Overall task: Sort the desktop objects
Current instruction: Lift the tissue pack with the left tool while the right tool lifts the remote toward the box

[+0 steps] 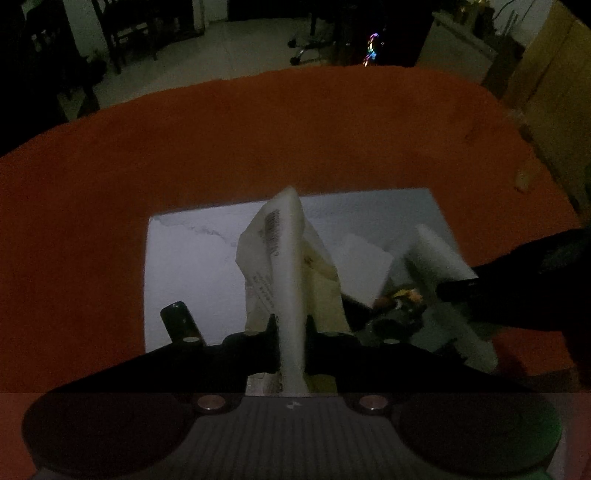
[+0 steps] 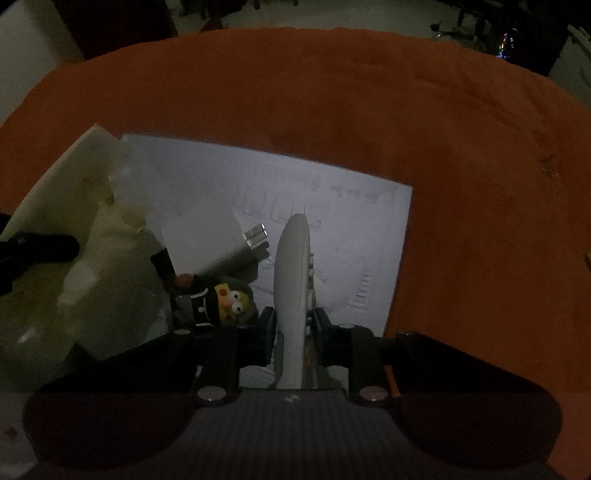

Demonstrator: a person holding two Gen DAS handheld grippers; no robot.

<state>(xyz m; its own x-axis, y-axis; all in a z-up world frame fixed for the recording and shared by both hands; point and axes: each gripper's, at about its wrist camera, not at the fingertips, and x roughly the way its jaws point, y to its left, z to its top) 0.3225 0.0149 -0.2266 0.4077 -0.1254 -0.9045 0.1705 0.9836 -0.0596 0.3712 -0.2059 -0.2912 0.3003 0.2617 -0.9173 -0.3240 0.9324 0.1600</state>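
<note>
Dim room, probably a home, dark wooden chairs (image 1: pixel 125 33), tiled floor (image 1: pixel 236 44), orange-covered table (image 1: pixel 295 129)

I see a crumpled cream plastic package (image 1: pixel 291 258) with a printed barcode label, standing upright above a white sheet of paper (image 1: pixel 192 258); a slim white remote control (image 2: pixel 295 295) stands on edge, buttons facing right; beside it lie a white charger plug (image 2: pixel 218 236) and a small yellow-faced figurine (image 2: pixel 225 301).

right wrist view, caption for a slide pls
Right gripper shut on a white remote above a paper sheet on orange cloth.
</note>
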